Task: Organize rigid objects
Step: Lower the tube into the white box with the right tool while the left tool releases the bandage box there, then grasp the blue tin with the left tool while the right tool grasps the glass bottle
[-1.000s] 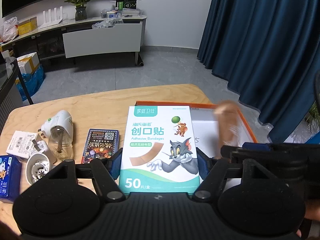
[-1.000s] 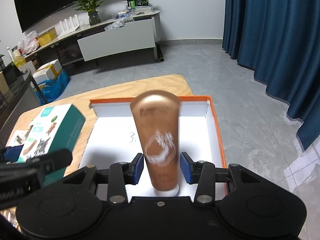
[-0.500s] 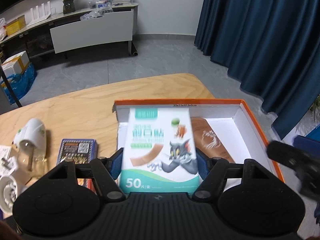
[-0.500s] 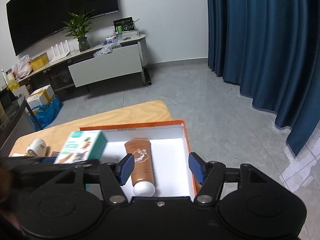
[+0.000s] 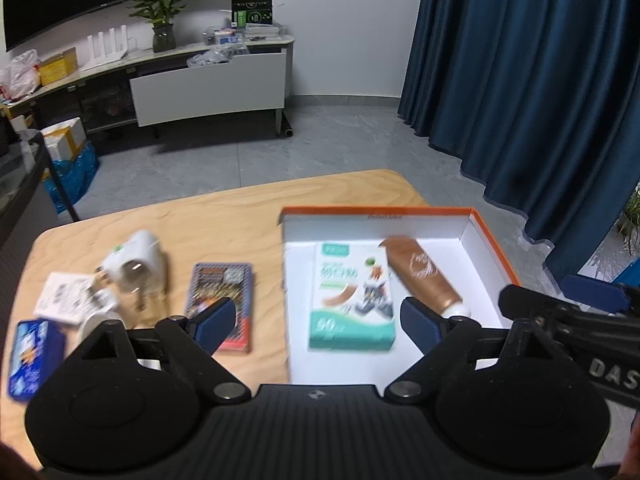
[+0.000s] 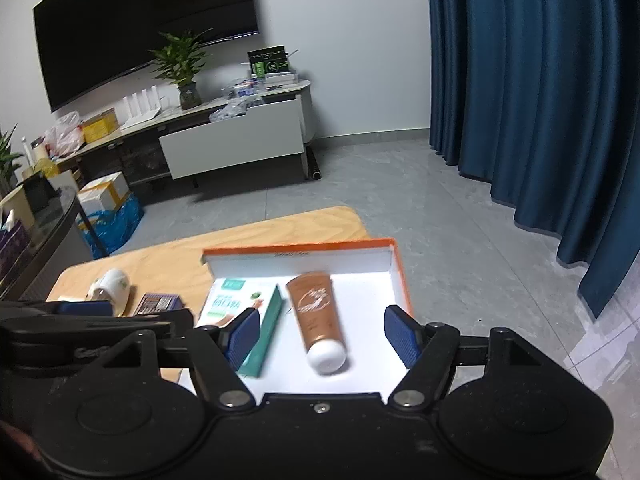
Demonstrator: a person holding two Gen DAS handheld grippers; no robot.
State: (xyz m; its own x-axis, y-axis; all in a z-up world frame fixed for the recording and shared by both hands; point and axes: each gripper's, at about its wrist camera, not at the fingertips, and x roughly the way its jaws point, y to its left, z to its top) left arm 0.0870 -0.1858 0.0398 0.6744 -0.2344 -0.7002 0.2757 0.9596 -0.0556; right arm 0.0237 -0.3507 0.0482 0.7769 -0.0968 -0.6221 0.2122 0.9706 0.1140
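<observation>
While both grippers hang just above the near edge of the orange-rimmed box (image 5: 492, 242), neither holds anything: the left gripper (image 5: 316, 322) has just been opening, its blue pads standing wide with the bandage box (image 5: 352, 300) lying free below and between them, and the right gripper (image 6: 322, 330) has likewise just been opening, its jaws well apart over the brown tube (image 6: 316, 312), which no pad touches. Inside the white-floored box the bandage box lies flat on the left and the tube lies just beside it on the right, white cap toward the near wall; whether the two touch is hard to tell through the blur. Thin cardboard like the bandage box is likely light and stiff but crushable, so its long side edges are the sensible place to take hold; the tube probably gives a little and is smooth, so a grip across its mid-body, not the cap, seems safest. Left of the box, on the wooden table (image 5: 224, 216), the dark card pack (image 5: 222, 300) waits, flat and rigid, best pinched across its narrow width. Farther left sit the white plug-in device (image 5: 138, 264), rounded and likely to roll in the jaws, a white leaflet packet (image 5: 66, 298) and a blue packet (image 5: 32, 356) at the table's edge.
</observation>
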